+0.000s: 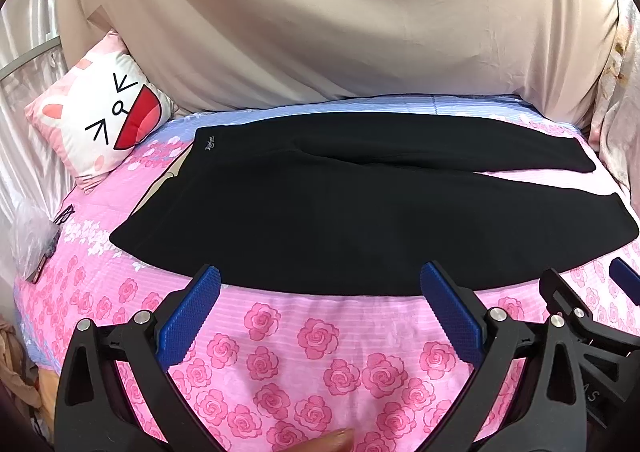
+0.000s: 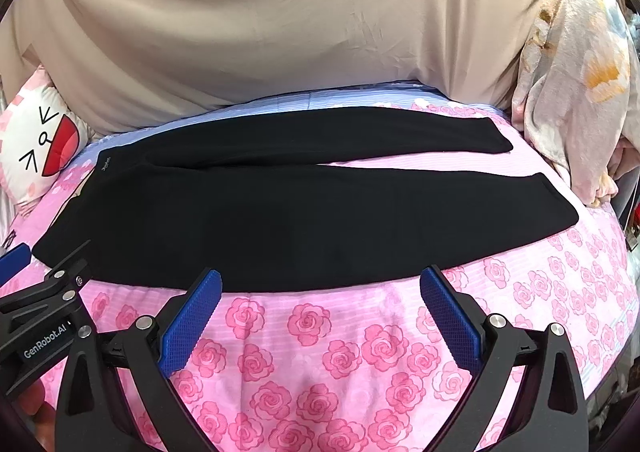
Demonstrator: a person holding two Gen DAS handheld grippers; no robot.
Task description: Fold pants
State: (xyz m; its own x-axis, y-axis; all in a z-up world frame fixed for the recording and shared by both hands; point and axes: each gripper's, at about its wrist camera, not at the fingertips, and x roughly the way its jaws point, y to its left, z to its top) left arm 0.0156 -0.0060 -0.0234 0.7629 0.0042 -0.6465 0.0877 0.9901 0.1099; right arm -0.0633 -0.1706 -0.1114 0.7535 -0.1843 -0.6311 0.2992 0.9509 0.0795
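Black pants lie flat and spread out on the pink rose bedsheet, waistband at the left, both legs running right and slightly apart. They also show in the right wrist view. My left gripper is open and empty, hovering just in front of the pants' near edge. My right gripper is open and empty, also just in front of the near edge, further right. The right gripper shows at the right edge of the left wrist view.
A cat-face cushion leans at the back left. A beige sheet hangs behind the bed. A floral blanket is piled at the right. A plastic bag lies at the left bed edge.
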